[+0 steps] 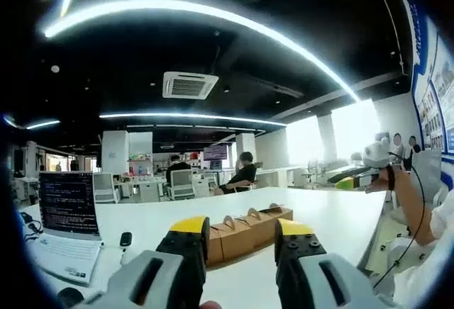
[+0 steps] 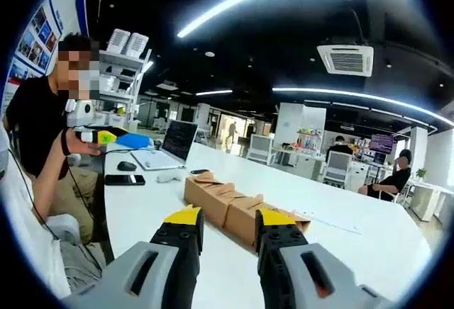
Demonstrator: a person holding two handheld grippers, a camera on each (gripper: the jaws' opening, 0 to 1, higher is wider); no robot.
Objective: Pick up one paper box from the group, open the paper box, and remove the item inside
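Observation:
A row of several brown paper boxes (image 1: 245,229) lies on the white table (image 1: 333,213), end to end, with tabs on their tops. My left gripper (image 1: 241,228) hovers low in front of the row, its yellow-tipped jaws open and holding nothing. In the right gripper view the same boxes (image 2: 225,197) run away from me. My right gripper (image 2: 230,218) is open just short of the nearest box. A hand holds the right gripper (image 1: 365,171) at the table's right edge, and an arm holds up the left gripper (image 2: 92,136).
An open laptop (image 1: 67,213) and a small dark mouse (image 1: 125,239) sit left of the boxes. A phone (image 2: 124,179), a mouse (image 2: 126,166) and the laptop (image 2: 170,146) lie beyond the row. A person in black (image 2: 35,121) stands close by; others sit at far desks.

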